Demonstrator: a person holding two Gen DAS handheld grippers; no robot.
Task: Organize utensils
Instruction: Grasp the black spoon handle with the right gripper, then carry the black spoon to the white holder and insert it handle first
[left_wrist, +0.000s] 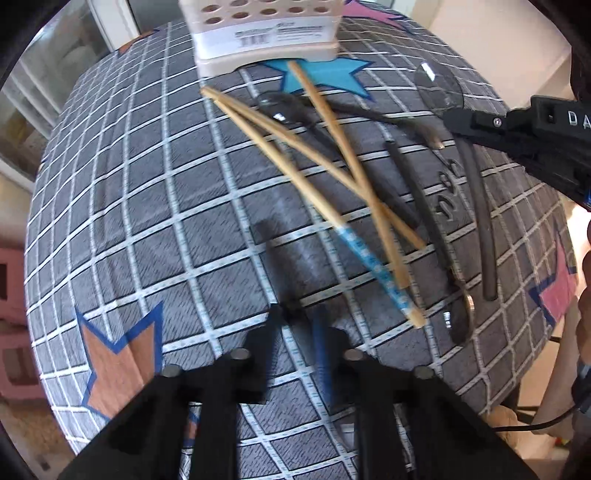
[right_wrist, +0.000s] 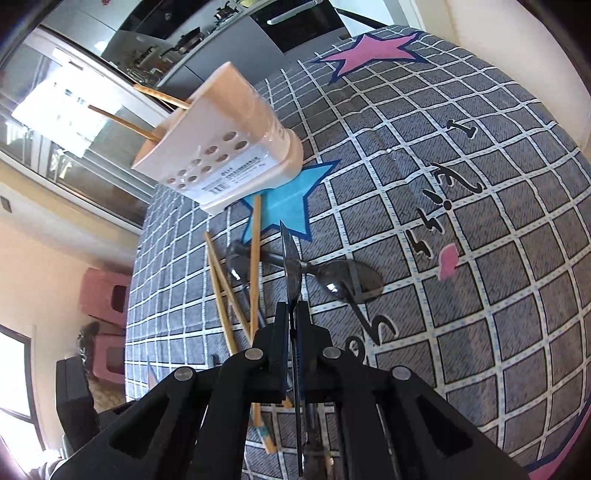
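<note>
**Left wrist view.** The left gripper points down at the cloth-covered surface, just short of the loose pile. A blurred blue stick, probably the banded end of a chopstick, runs up between its jaws, close against one finger. The jaws stand narrow, but I cannot tell whether the pads press on it. Ahead, three bamboo chopsticks lie crossed over one another, so lifting one is likely to drag its neighbours. Dark spoons lie tangled under and beside them. The beige holder stands at the far edge of the pile, on the blue star, with its open top out of frame. The right gripper reaches in from the right with a clear grey spoon raised off the cloth, bowl foremost.

**Right wrist view.** The right gripper's jaws are closed on the spoon's handle. The spoon is seen edge-on, aimed toward the holder. That suits dropping it in, though it looks as if the bowl must turn downward or the handle swing round first. Two chopsticks already stick out of the holder's top and could crowd the opening. Below lie the loose chopsticks and another spoon, well under the raised spoon and not in its way.
</note>
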